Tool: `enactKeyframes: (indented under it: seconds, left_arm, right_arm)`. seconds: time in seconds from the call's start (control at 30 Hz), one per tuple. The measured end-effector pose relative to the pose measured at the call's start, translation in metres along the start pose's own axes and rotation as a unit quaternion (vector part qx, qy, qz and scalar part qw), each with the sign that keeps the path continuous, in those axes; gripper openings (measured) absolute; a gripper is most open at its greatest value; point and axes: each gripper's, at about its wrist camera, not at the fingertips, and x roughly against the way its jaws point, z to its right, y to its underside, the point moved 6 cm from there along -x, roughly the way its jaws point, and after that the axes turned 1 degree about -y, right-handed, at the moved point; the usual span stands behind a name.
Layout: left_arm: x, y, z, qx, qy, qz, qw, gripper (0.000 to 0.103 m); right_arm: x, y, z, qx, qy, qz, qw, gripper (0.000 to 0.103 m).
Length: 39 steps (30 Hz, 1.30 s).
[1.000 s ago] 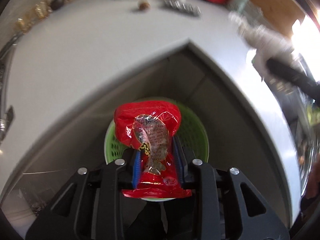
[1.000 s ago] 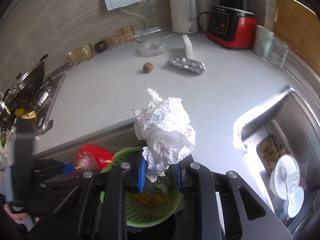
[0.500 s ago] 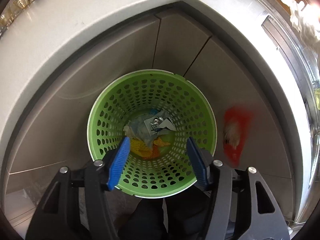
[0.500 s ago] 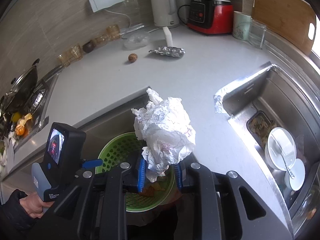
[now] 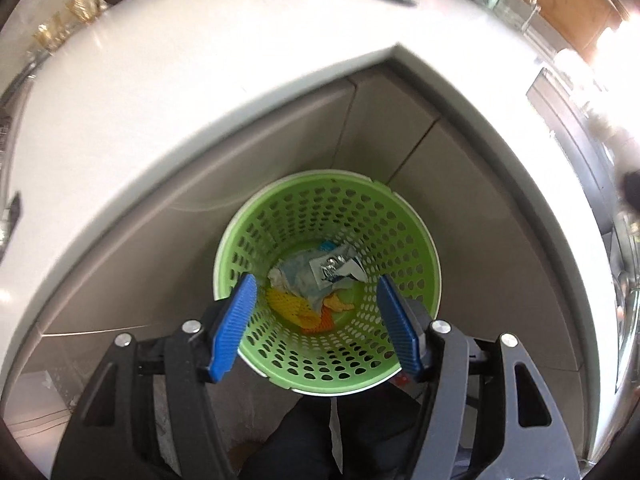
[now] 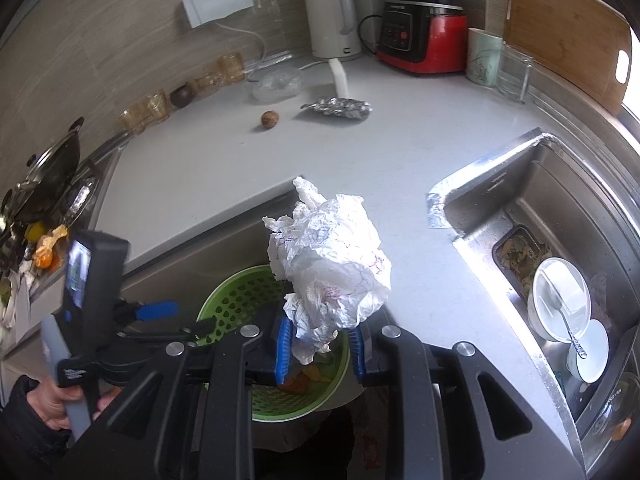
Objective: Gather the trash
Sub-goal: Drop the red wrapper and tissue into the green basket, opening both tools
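Note:
A green perforated basket (image 5: 328,200) stands on the floor in the cabinet corner, with paper, foil and orange scraps lying in its bottom. My left gripper (image 5: 316,284) hangs over it, its jaws opening with nothing between them. A scrap of red (image 5: 402,380) shows at the basket's near rim, behind the right finger. The right wrist view shows my right gripper (image 6: 320,350) shut on a crumpled ball of white paper (image 6: 332,264), held above the basket (image 6: 224,304). The left gripper (image 6: 176,318) sits at the left there, in a person's hand (image 6: 60,400).
On the white counter (image 6: 224,160) lie a foil lump (image 6: 338,107), a brown nut (image 6: 269,119) and a clear bag (image 6: 278,84). A kettle, a red blender and glasses line the wall. The sink (image 6: 560,308) with bowls is at the right, a wok at the left.
The left gripper opened and let go of the red wrapper, which dropped to the right of the basket. The right gripper kept the paper ball and shifted a little sideways.

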Motion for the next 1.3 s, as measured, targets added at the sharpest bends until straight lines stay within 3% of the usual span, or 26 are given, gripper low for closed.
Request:
enactKeyframes:
  seconds: [0.2, 0.33, 0.6, 0.83, 0.87, 0.97, 1.1, 1.3]
  left_arm:
    - [0.056, 0.001, -0.023, 0.032, -0.037, 0.062, 0.9969, 0.075]
    - [0.084, 0.005, -0.040, 0.062, -0.053, 0.083, 0.9932, 0.084]
    - [0.104, 0.021, -0.064, 0.105, -0.052, 0.098, 0.9883, 0.091]
    - [0.111, 0.035, -0.079, 0.125, -0.056, 0.100, 0.9856, 0.091]
    - [0.112, 0.036, -0.080, 0.127, -0.056, 0.100, 0.9853, 0.091]
    - [0.114, 0.037, -0.086, 0.131, -0.056, 0.102, 0.9845, 0.091]
    - [0.117, 0.037, -0.091, 0.132, -0.053, 0.106, 0.9842, 0.091]
    - [0.123, 0.033, -0.089, 0.125, -0.043, 0.117, 0.9843, 0.091]
  right_arm:
    - [-0.016, 0.015, -0.016, 0.011, -0.028, -0.032, 0.999, 0.024]
    - [-0.032, 0.026, -0.030, 0.026, -0.042, -0.057, 0.997, 0.024]
    - [-0.080, 0.047, -0.065, 0.072, -0.060, -0.103, 0.990, 0.025]
    - [-0.134, 0.072, -0.088, 0.106, -0.046, -0.150, 0.982, 0.029]
    - [-0.142, 0.075, -0.091, 0.113, -0.039, -0.157, 0.980, 0.032]
    - [-0.150, 0.080, -0.094, 0.118, -0.025, -0.168, 0.978, 0.062]
    - [-0.134, 0.069, -0.097, 0.116, -0.017, -0.146, 0.982, 0.075]
    - [-0.076, 0.033, -0.088, 0.092, -0.002, -0.079, 0.993, 0.093]
